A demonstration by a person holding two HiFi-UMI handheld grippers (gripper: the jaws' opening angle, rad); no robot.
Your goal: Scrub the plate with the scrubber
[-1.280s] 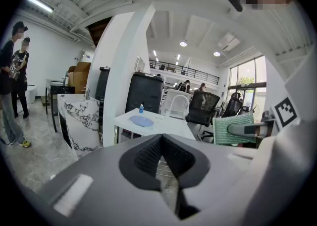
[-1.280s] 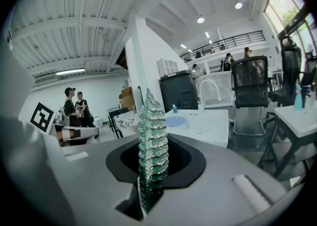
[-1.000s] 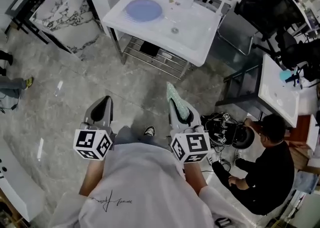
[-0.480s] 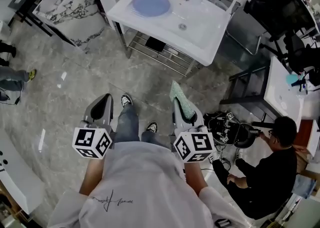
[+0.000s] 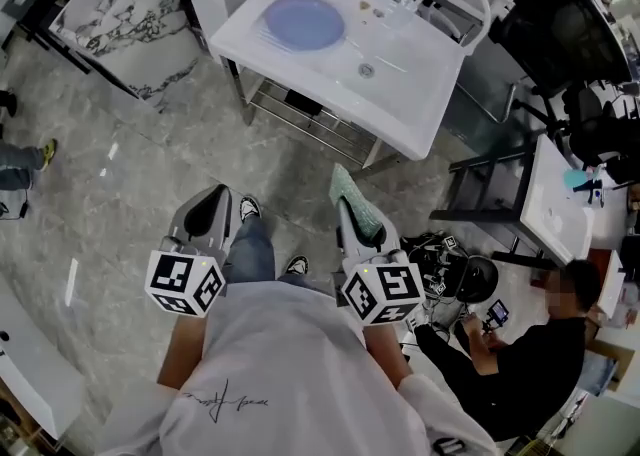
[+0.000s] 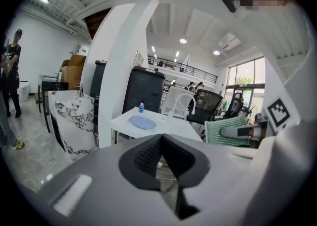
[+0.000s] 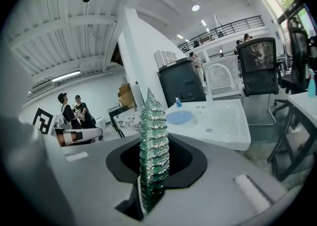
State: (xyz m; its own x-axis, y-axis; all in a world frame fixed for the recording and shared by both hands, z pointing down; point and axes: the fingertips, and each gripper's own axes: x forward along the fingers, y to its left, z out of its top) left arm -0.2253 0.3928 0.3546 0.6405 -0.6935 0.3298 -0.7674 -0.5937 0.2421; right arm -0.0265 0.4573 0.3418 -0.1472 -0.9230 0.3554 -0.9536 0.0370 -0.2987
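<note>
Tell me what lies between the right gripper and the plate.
In the head view: bare floor, then the sink table, its rack and front edge. The right gripper holds the scrubber short of the plate.

Your head camera looks steeply down past your chest, with the white sink table (image 5: pixel 410 109) well ahead. Each gripper camera sits close behind its own jaws, facing that same table and its blue plate (image 5: pixel 304 22), which all three views share.
</note>
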